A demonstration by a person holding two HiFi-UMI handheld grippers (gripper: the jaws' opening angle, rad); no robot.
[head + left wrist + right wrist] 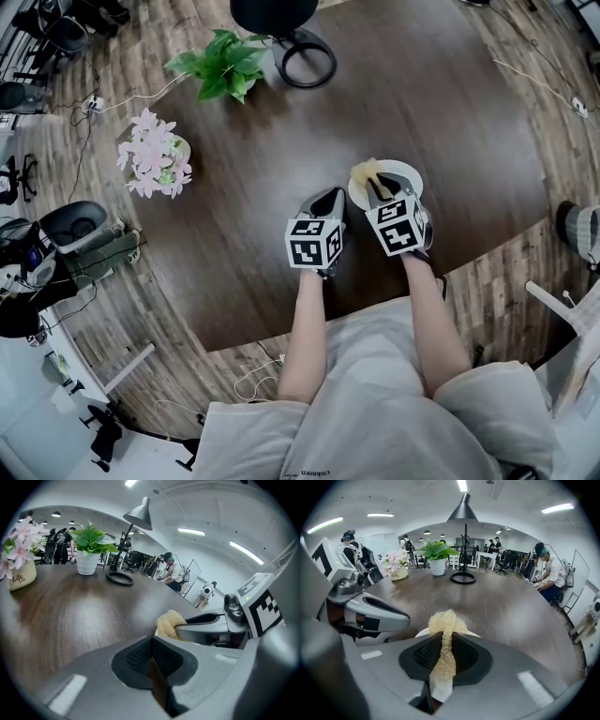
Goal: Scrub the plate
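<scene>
The white plate (411, 174) sits near the near edge of the dark table (450, 103), right in front of the seated person. The right gripper (379, 187) has its jaws pinched tight on a yellowish mesh scrubber (368, 172), held over the plate's left part. Just beside the plate's left rim, the left gripper (328, 200) has its jaws pressed together with nothing between them. Pink flowers (150, 155) stand toward the left edge. A green plant (223, 64) and a lamp base (305, 61) stand by the far edge.
</scene>
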